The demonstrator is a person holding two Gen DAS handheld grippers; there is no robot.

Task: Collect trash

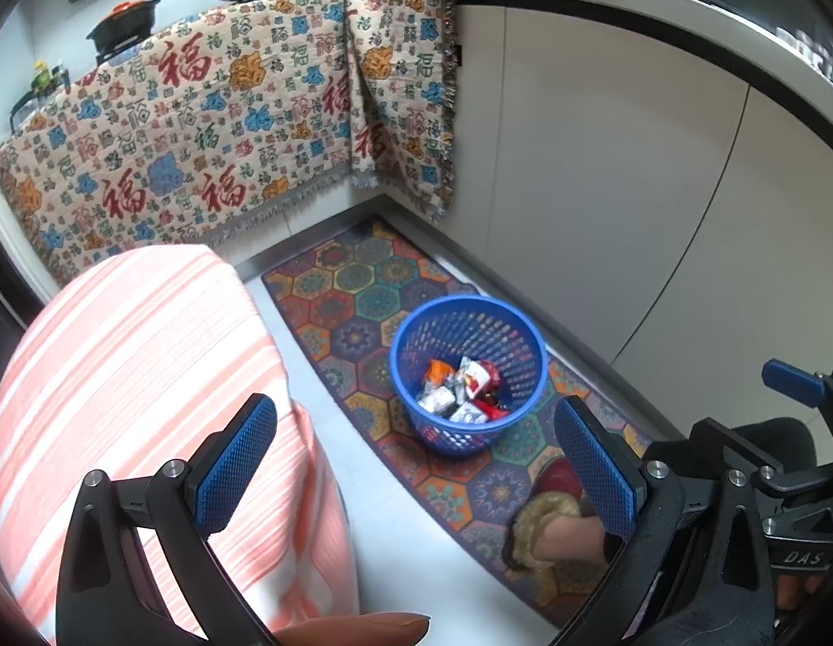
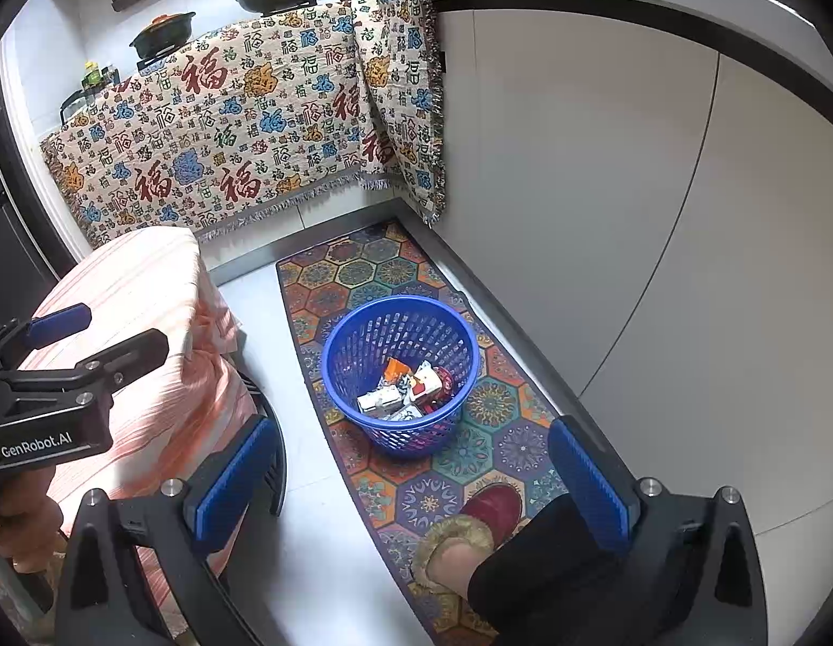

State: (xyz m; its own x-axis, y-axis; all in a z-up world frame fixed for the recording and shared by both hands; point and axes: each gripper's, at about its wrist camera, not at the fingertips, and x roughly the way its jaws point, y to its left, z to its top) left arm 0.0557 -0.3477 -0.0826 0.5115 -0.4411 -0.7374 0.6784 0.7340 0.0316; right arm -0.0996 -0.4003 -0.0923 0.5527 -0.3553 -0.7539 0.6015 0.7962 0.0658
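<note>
I hold both grippers, left (image 1: pixel 414 460) and right (image 2: pixel 411 479), wide and empty above the basket (image 2: pixel 400 317), its wrappers (image 2: pixel 406 385) already dropped in.

I see a blue basket (image 1: pixel 466 371) on the floor in front of me. It is round, stands upright, and its wall is full of little holes. It sits on a rug (image 1: pixel 357 290) with many colours, close to the white cupboard (image 1: pixel 605 188). Trash (image 1: pixel 462 390) lies in the bottom of the basket. It is a small heap of crumpled wrappers: some silver and white, one orange, some red. The heap only covers the bottom, so most of the basket has room. From my other side the basket (image 2: pixel 400 371) and trash (image 2: pixel 408 390) look the same.
</note>
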